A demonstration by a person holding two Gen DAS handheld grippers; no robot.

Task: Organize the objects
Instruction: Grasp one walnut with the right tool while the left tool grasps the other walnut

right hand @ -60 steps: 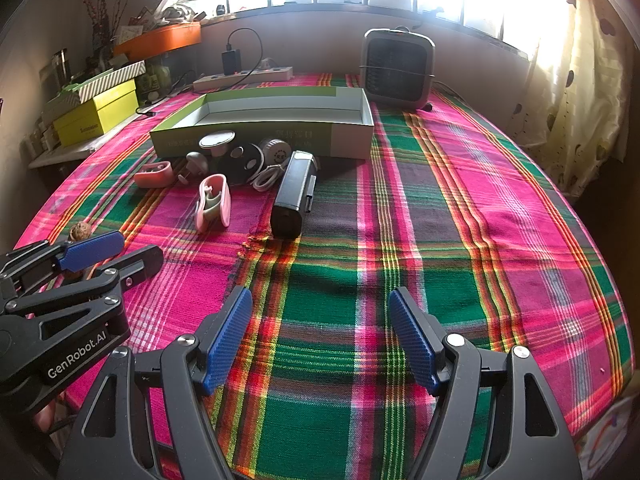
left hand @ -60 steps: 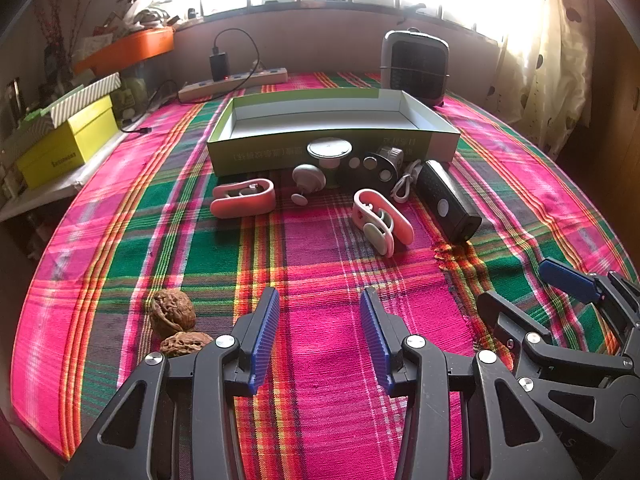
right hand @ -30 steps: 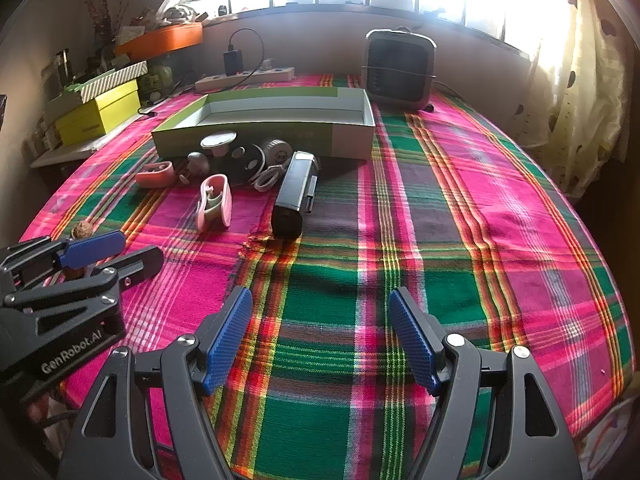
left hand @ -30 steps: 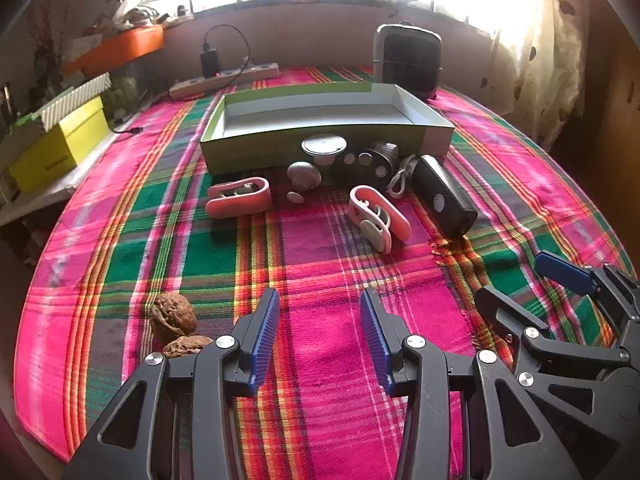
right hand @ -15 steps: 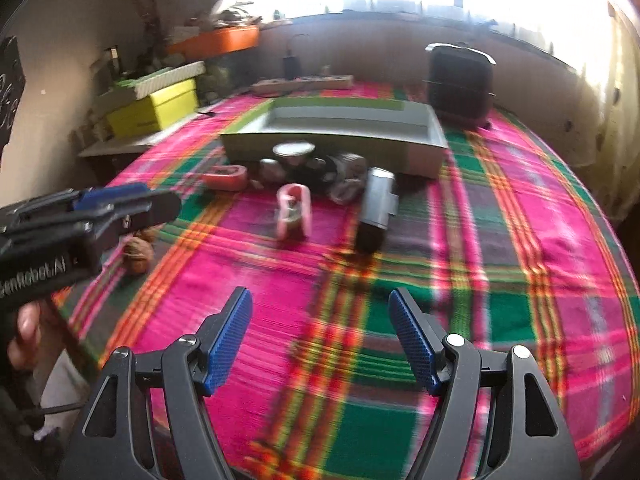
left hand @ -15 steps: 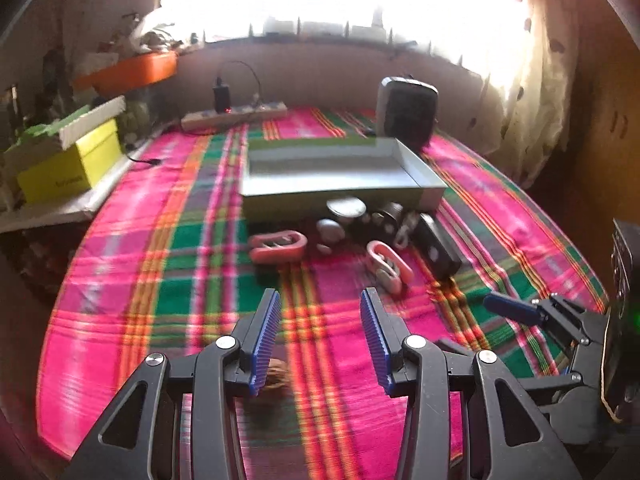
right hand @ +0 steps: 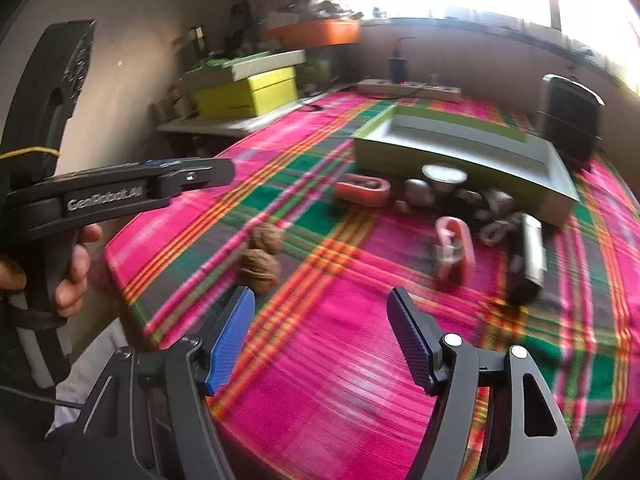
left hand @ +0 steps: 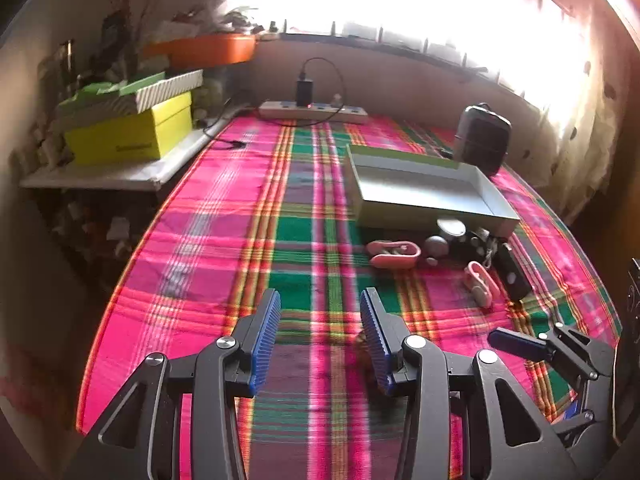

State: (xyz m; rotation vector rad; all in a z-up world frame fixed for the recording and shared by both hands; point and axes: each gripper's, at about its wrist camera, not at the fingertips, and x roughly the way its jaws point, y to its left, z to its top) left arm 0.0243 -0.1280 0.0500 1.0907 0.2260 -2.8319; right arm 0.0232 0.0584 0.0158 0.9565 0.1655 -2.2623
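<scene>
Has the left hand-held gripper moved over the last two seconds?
Yes. In the left wrist view the green tray has slid from centre to the right, so the left hand-held gripper has swung leftward and risen; it remains open.

From my feed, the plaid cloth (left hand: pixel 224 240) covers the whole table in pink, green and orange. Along its far edge I see a white power strip (left hand: pixel 312 111) with a black charger (left hand: pixel 304 90) plugged in. A dark heater (left hand: pixel 482 140) stands near the far right corner. Off the table's left edge, a white shelf (left hand: pixel 120 174) carries a yellow box (left hand: pixel 128 136) with a striped box (left hand: pixel 160 90) on top. Above them sits an orange planter (left hand: pixel 204 50), and a spotted curtain (left hand: pixel 580 140) hangs at the right.
</scene>
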